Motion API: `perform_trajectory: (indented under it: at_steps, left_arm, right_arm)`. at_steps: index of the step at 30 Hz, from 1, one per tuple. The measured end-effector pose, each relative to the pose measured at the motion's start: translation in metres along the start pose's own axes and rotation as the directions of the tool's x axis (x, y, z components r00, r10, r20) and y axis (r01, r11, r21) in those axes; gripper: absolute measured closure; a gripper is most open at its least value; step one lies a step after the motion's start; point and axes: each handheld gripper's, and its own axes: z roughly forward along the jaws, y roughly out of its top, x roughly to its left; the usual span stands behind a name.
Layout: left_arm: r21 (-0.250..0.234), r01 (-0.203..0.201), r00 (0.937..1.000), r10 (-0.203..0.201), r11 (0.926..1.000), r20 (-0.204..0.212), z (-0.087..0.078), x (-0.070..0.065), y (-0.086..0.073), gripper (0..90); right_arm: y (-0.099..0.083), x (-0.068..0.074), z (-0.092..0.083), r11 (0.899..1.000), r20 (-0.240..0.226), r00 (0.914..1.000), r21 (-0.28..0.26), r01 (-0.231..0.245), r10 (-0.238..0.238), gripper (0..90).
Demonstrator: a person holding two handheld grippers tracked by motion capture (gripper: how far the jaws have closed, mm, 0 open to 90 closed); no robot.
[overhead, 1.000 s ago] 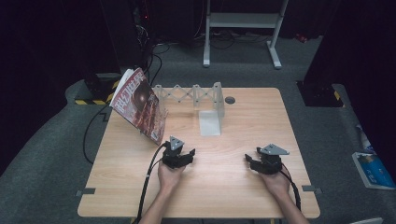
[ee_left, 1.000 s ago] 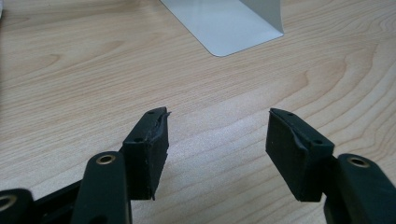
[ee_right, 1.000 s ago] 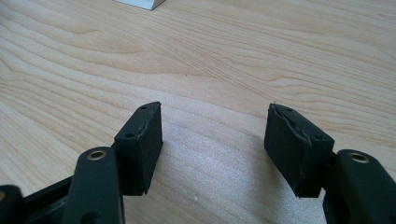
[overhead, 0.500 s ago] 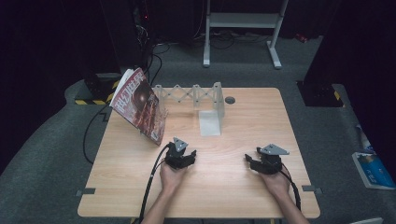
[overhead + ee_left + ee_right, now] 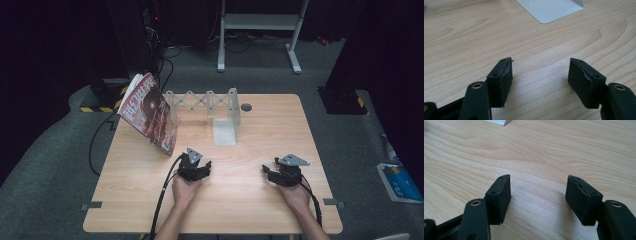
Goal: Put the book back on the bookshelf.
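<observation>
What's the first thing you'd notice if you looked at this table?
The red magazine catches the eye first: it leans at the table's far left corner, against a grey zigzag rack. Next come the two black tongs near the front edge, the left tongs and the right tongs, each held in a hand, open and empty over bare wood.

The table (image 5: 240, 200) is lit brightly from above, while the floor around it is left dark. Soft shadows are cast beneath the jaws in both gripper views, where the near jaw arms are slightly blurred.
</observation>
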Motion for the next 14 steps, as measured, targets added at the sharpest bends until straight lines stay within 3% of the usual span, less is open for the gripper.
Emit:
perform_trajectory:
  at_steps: [14]
  left_arm:
    - [-0.004,0.003,1.0000,-0.003,1.0000,0.000,0.0006,-0.0001,0.0000,35.6]
  right_arm:
    - [0.0000,0.0002,0.0001,1.000,0.002,1.0000,-0.001,-0.001,0.001,37.0]
